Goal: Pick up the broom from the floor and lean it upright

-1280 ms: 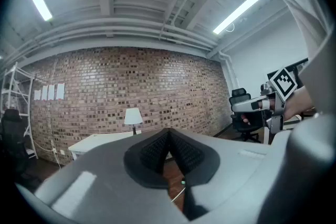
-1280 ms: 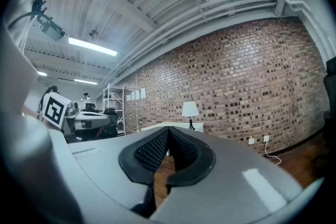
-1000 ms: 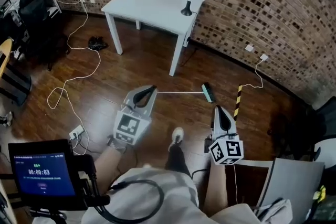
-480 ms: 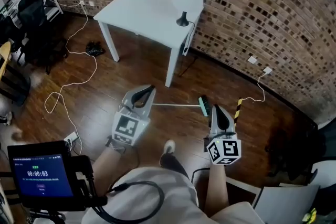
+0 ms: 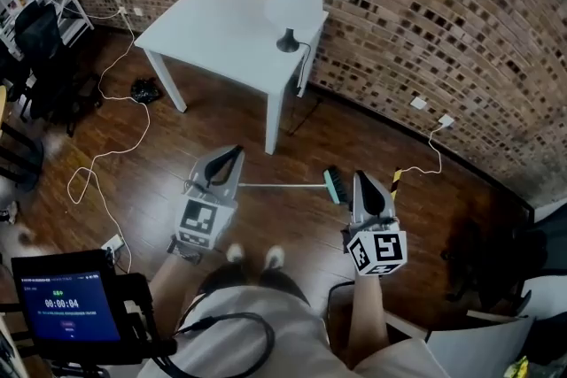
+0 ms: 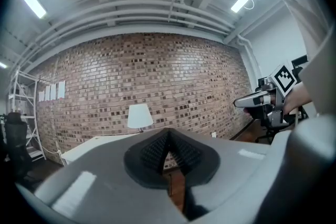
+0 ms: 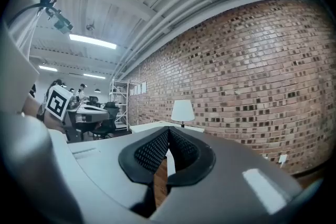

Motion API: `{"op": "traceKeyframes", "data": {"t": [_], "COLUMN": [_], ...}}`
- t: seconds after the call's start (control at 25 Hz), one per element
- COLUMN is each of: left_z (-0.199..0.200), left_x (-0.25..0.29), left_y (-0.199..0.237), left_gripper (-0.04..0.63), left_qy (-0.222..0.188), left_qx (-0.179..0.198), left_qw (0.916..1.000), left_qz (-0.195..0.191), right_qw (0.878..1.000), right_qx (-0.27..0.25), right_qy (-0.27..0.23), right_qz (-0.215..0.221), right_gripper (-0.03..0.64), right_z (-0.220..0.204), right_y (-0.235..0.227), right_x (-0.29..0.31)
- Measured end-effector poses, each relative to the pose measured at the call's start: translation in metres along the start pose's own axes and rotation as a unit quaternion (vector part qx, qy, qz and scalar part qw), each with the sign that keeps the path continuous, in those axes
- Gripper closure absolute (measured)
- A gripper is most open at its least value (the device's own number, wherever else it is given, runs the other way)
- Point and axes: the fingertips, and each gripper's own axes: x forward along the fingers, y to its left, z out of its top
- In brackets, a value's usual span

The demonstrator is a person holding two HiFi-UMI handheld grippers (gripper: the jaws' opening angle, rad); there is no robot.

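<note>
Pretty much nothing done yet: the thin metal-handled broom (image 5: 288, 185) with the teal brush head lies flat on the dark wood floor (image 5: 297, 221), left gripper (image 5: 236, 151) and right gripper (image 5: 362, 181) hover above it with fingers closed on nothing, so picking up and leaning it are both left.

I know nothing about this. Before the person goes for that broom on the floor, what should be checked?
1. Teal-headed broom with a thin pale handle lying in plain sight on the dark wooden floor: ok.
2. Left gripper empty: ok.
3. Right gripper empty: ok.
4. Jaws open, ready to grasp: not ok, both are shut.
5. Bare red brick wall nearby to lean it on: ok.
</note>
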Motion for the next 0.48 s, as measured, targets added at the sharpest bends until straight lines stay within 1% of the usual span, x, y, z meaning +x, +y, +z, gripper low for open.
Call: {"op": "traceKeyframes", "data": {"t": [0.24, 0.4, 0.48], "left_z": [-0.01, -0.027, -0.038], "left_x": [0.026, 0.038, 0.043], "left_y": [0.014, 0.027, 0.037], "left_gripper": [0.594, 0.594, 0.594], "left_qy": [0.006, 0.019, 0.024], "left_qx": [-0.008, -0.013, -0.015], "left_qw": [0.9999, 0.9997, 0.9996], "left_qz": [-0.007, -0.007, -0.005], "right_qw": [1.0, 0.998, 0.997], "right_qx": [-0.01, -0.046, -0.055], "right_qy": [0.014, 0.042, 0.053], "right_qz": [-0.004, 0.022, 0.031], "right_gripper": [0.603, 0.603, 0.603], "right_z": [-0.001, -0.011, -0.02], "right_y": [-0.006, -0.002, -0.001], "right_x": [0.027, 0.049, 0.065]}}
